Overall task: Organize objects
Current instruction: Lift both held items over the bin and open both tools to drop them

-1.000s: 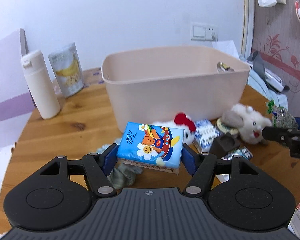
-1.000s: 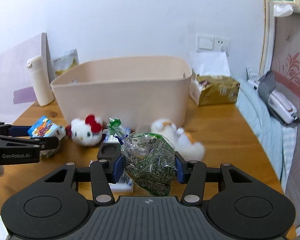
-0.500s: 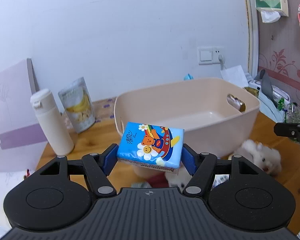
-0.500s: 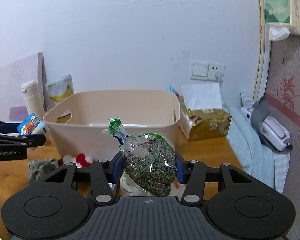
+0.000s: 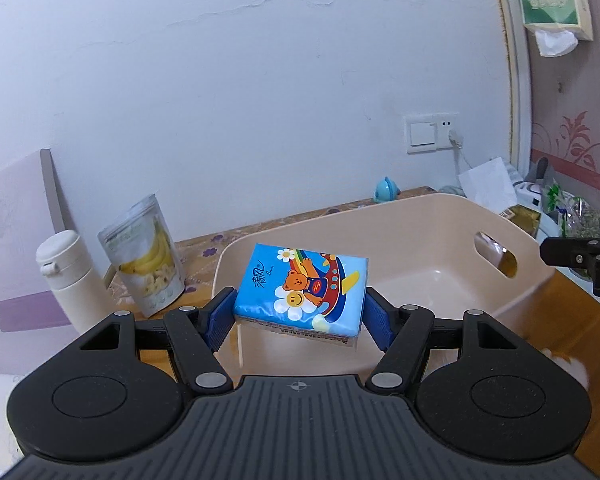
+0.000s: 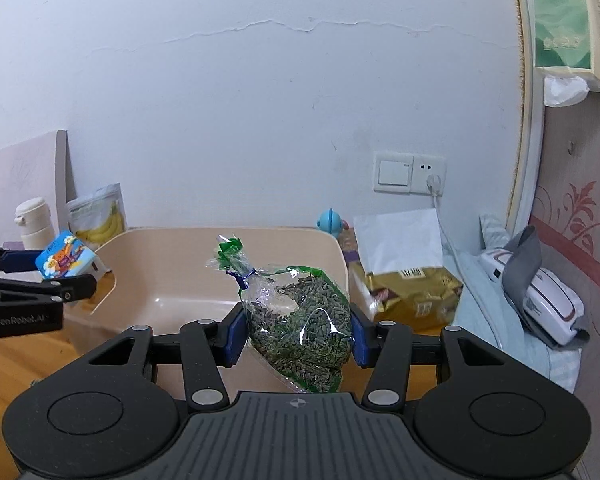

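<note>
Worktop (image 5: 572, 312): wooden, carried the bin and the clutter behind it.
Storage bin (image 5: 440, 216): beige plastic tub with handle slots, nothing seen inside it, stood in front of both grippers.
Left gripper (image 5: 300, 312): its fingers pinched a blue tissue pack (image 5: 302, 288) by its two short ends, holding it tilted above the bin's near rim.
Right gripper (image 6: 298, 330): its fingers pinched a clear bag of dried green leaves (image 6: 300, 320), knotted top upward, over the bin's near edge.
Gold tissue box (image 6: 412, 296): just right of the bin.
White bottle (image 5: 70, 276): upright, left of the bin.
Banana chip pouch (image 5: 146, 256): beside the bottle.
</note>
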A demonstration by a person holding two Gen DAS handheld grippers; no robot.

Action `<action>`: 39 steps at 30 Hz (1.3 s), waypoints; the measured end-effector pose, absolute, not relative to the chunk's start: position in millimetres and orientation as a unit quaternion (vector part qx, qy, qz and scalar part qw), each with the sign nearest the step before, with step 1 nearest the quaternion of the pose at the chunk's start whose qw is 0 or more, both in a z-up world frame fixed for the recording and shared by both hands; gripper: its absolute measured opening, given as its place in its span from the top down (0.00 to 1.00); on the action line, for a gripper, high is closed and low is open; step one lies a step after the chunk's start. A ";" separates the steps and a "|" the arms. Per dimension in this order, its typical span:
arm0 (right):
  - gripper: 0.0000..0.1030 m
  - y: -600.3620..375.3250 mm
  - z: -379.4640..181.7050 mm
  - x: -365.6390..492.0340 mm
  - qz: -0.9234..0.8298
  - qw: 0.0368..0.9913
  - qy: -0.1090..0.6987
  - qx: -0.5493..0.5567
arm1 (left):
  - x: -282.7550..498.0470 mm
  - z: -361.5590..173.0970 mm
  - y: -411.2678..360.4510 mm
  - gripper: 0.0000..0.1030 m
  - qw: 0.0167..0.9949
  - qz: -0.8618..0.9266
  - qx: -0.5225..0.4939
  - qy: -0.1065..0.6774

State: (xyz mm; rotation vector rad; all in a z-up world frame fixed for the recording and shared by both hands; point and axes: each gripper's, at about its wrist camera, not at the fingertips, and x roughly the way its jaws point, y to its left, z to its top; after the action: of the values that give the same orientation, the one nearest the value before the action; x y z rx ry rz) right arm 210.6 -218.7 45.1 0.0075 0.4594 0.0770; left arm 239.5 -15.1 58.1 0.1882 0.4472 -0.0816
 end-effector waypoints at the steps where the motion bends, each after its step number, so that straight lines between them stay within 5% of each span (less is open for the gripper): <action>1: 0.54 -218.7 46.3 215.1 0.039 0.973 0.226 0.004 | 246.2 58.1 -17.1 0.33 0.969 -0.038 0.093 0.224; 34: 0.51 -166.0 2.9 346.4 0.079 0.912 0.393 -0.087 | 376.2 9.4 -43.2 0.33 0.868 -0.029 0.091 0.488; 39: 0.42 -166.4 -6.3 351.1 0.071 0.902 0.415 -0.095 | 380.2 8.5 -39.0 0.32 0.859 -0.026 0.079 0.504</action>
State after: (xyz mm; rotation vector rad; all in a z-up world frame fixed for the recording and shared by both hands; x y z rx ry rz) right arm 351.1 -166.4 -6.3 -0.1970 0.8579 0.1477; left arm 380.2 -39.0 8.5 0.1658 1.0587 -0.0550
